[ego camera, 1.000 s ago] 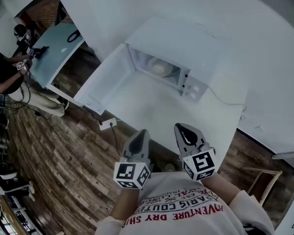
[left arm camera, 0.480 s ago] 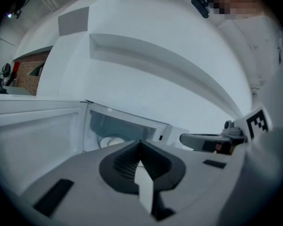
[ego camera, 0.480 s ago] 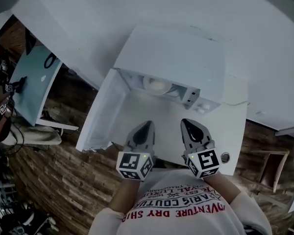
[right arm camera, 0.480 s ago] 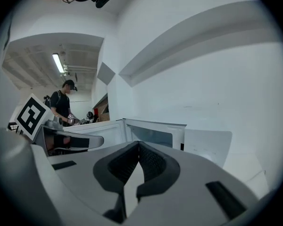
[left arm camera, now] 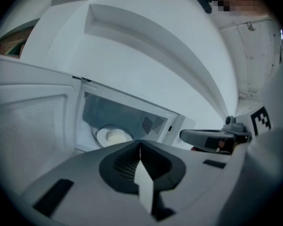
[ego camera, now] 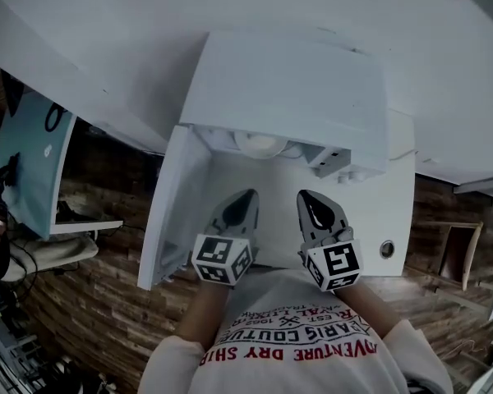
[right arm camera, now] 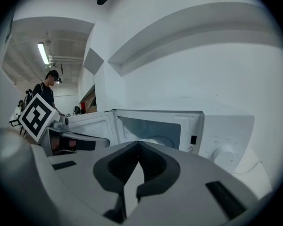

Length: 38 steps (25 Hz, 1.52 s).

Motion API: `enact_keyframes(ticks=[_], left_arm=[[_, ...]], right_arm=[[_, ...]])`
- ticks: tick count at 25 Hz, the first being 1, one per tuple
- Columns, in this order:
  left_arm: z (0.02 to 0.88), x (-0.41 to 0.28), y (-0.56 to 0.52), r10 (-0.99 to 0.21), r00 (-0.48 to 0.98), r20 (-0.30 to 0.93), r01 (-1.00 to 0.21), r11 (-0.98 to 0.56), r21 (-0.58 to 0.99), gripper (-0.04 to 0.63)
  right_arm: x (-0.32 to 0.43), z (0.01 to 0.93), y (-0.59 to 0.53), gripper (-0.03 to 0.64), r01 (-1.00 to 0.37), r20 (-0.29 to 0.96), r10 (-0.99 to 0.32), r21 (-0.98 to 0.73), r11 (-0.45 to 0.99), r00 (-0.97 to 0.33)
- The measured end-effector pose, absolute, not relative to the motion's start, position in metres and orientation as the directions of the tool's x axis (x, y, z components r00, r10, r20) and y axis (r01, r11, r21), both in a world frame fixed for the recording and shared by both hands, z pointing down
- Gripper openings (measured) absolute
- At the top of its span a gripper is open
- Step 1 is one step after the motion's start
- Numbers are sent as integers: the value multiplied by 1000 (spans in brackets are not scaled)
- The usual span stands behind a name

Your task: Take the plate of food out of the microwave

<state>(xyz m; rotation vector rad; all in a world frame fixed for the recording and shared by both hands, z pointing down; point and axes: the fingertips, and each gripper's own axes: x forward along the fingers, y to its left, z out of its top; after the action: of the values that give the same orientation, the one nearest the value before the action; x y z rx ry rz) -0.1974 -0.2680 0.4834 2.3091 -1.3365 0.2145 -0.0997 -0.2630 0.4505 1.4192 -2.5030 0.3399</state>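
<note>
A white microwave (ego camera: 287, 89) stands on a white table with its door (ego camera: 168, 212) swung open to the left. Inside, on the turntable, sits a white plate of pale food (ego camera: 259, 144), which the left gripper view also shows as the plate (left arm camera: 112, 136). My left gripper (ego camera: 246, 195) and right gripper (ego camera: 308, 195) hover side by side in front of the opening, short of it. Both are shut with nothing between their jaws. In the right gripper view the plate (right arm camera: 153, 140) is half hidden behind my right gripper (right arm camera: 139, 144).
The microwave's control knob (right arm camera: 224, 153) is on its right panel. Bare white table (ego camera: 370, 212) lies to the right, with a small round fitting (ego camera: 385, 249) near its edge. A light blue table (ego camera: 29, 154) and wooden floor lie to the left. A person (right arm camera: 47, 91) stands far off.
The head view has swung over the microwave, which now lies straight ahead. Both grippers have moved closer to the open cavity. Their jaws have stayed shut.
</note>
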Motion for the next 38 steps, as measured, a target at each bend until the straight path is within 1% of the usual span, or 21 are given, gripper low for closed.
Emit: enact_keyframes(ticks=[5,11,12,14,15,17,21,27,29,32,35,36,38], left_arm=[[517,-196,-284,-776,478,412,-871,-356,339,6],[553,-195,-310,-778,468,420,-828,-220,516,8],[557,-194,-315,-776,471,418,-812,-198,549,16],[563,-191,-323,-771,486,411,-769,-154,620,92],[566,-189,-327,-770,491,407,-746,-130,653,119],[573,-188,-337,-773,487,406,-706,-75,704,132],[594,-198,-353,-782,462,418,-621,52,782,133],[605,-210,-369,-823,436,364,-379,199,904,133],[606,-212,-374,-831,431,352,-326,221,919,133],[608,-214,-381,-834,423,353,-295,242,924,133],[608,-212,-384,-830,420,367,-296,257,920,132],[609,-212,-384,-826,418,378,-306,264,915,125],[611,-213,-384,-819,418,393,-333,265,905,87]], right_arm=[[-104,467,-268,11,-840,373,-764,-83,537,-525],[-106,494,-275,11,-814,430,-716,-82,576,-550],[-105,500,-278,12,-813,438,-712,-81,577,-549],[-102,510,-284,11,-813,455,-705,-79,577,-544],[-100,515,-288,11,-814,461,-703,-80,575,-541],[-97,520,-296,11,-817,470,-701,-81,571,-536],[-95,529,-308,11,-817,482,-695,-79,572,-533],[-96,537,-312,11,-811,501,-678,-87,579,-538],[-96,540,-313,12,-809,511,-671,-90,580,-538],[-95,543,-315,12,-810,522,-666,-88,580,-533],[-94,543,-316,12,-810,524,-664,-89,580,-533],[-94,542,-316,11,-810,523,-665,-89,580,-534],[-95,541,-316,11,-810,520,-667,-88,580,-534]])
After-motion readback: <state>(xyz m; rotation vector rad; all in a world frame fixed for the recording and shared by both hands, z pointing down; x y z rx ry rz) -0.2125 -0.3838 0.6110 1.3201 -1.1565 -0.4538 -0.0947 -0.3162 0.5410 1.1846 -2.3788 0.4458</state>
